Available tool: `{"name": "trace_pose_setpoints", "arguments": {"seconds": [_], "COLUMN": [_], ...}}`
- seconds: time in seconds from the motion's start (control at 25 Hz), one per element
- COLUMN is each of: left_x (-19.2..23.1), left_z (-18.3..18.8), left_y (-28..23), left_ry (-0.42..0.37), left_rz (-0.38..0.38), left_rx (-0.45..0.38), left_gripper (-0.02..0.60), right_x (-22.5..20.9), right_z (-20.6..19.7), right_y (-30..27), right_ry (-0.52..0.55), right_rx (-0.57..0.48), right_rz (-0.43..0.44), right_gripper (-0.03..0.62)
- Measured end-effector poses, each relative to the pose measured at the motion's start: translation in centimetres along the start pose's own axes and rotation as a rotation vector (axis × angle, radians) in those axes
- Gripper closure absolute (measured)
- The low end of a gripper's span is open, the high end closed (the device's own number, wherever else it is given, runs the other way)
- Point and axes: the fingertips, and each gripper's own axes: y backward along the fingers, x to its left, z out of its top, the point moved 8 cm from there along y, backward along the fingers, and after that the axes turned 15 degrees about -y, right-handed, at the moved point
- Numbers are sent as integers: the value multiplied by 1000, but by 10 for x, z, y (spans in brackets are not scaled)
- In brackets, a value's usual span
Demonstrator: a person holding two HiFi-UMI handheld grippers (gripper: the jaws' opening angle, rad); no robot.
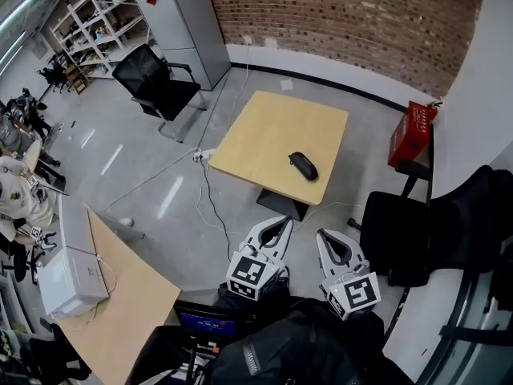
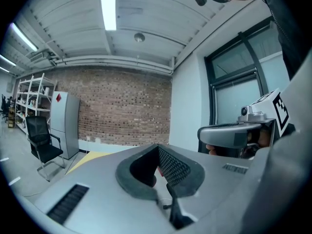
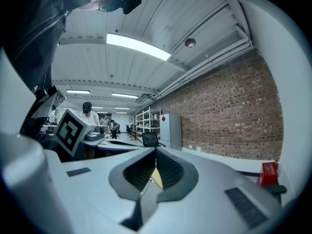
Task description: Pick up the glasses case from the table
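The black glasses case lies on the light wooden table, near its right front edge. Both grippers are held side by side over the floor, short of the table's near edge and apart from the case. My left gripper points toward the table with its jaws together and nothing between them; its own view shows the tips meeting. My right gripper is likewise shut and empty. The case is hidden in both gripper views.
A black office chair and a grey cabinet stand beyond the table to the left. A red box and a dark chair are on the right. Cables cross the floor. A wooden desk sits lower left.
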Motion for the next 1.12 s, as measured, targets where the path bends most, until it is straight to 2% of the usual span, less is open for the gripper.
{"name": "trace_pose_setpoints", "arguments": {"seconds": [0.32, 0.64, 1.12], "left_x": [52, 93, 126], "left_z": [-9, -22, -38], "left_y": [-27, -44, -59], "left_ry": [20, 40, 72], "left_rz": [-15, -37, -86], "left_rx": [12, 21, 18], "left_gripper": [581, 581, 581], "right_x": [-12, -22, -19], "right_z": [7, 9, 4], "right_y": [-60, -104, -142], "right_ry": [6, -11, 4], "right_rx": [35, 49, 99], "right_rz": [7, -42, -67], "right_gripper": [588, 588, 588]}}
